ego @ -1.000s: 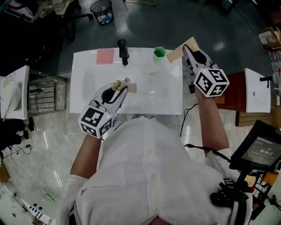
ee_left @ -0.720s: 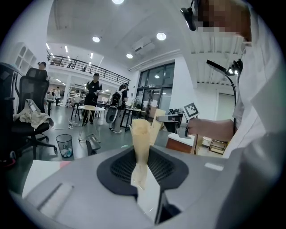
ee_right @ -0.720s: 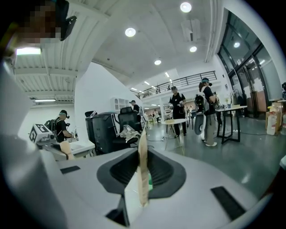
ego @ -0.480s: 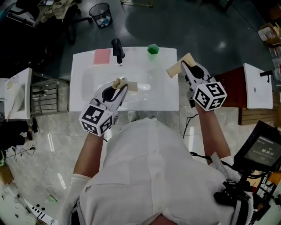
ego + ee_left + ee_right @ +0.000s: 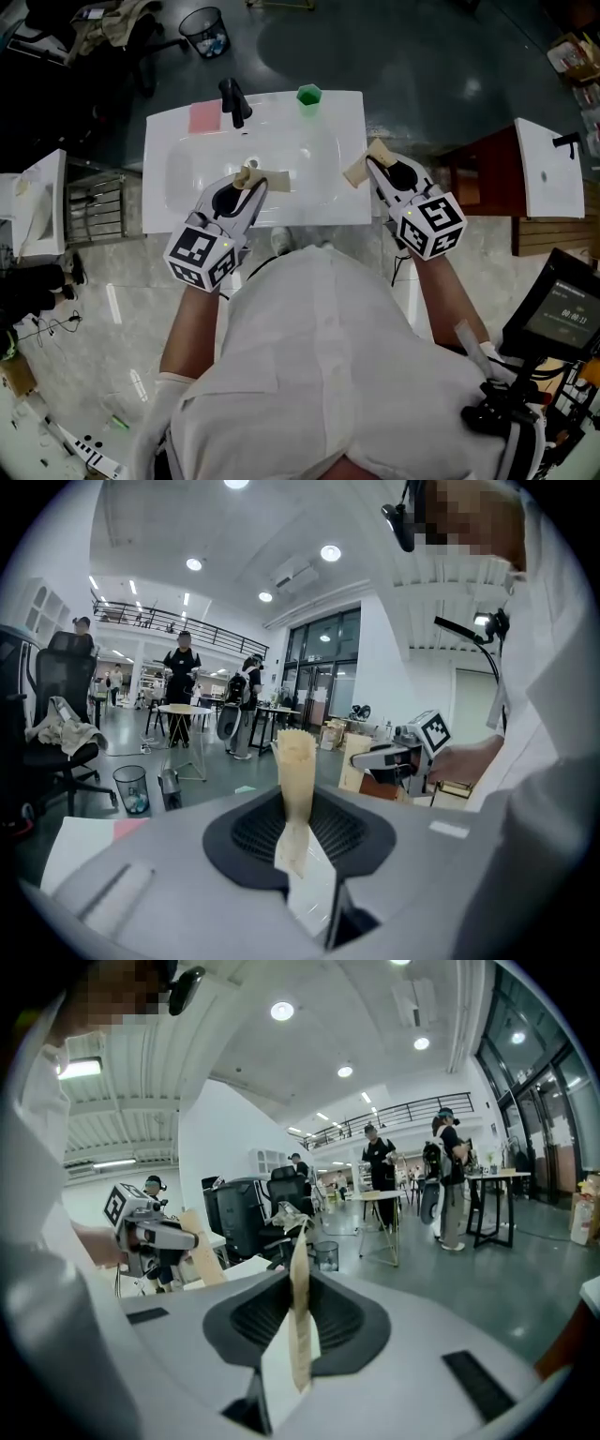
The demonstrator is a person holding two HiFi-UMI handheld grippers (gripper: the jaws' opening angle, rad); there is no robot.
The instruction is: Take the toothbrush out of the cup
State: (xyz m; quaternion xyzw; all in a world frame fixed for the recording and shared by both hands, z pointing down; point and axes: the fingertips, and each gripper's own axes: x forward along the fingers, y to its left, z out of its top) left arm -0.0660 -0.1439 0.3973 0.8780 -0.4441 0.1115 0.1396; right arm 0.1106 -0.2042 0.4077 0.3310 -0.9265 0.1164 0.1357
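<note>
Mara: Since a second ago the right gripper [image 5: 364,165] has drawn back from the far right corner toward the near right rim of the sink surface [image 5: 164,212], so it is now well apart from the green cup [image 5: 308,95]. By comparison, the left gripper [image 5: 255,178] has barely shifted over the front of the basin.

Jon: And the jaws?

Mara: On both grippers they stand drawn together with nothing between them. Each gripper's own view shows just the tan pads edge-on.

Jon: Where's the toothbrush?

Mara: I can't make one out. The cup is too small in the head view to show what it holds. It stands on the far strip of the surface, just right of the black faucet [image 5: 232,99].

Jon: So what could go wrong?

Mara: I'd say a reach with the jaws this narrow would shove the cup instead of taking the brush. It looks light and sits near the back edge, so a push could send it off onto the floor. A sideways pull could tip it into the basin.

Jon: Room to move?

Mara: The basin between the grippers and the cup looks open. The faucet crowds the cup's left side, with a pink slab [image 5: 204,117] beyond it. The cup's right side has bare surface, then the right rim.
</note>
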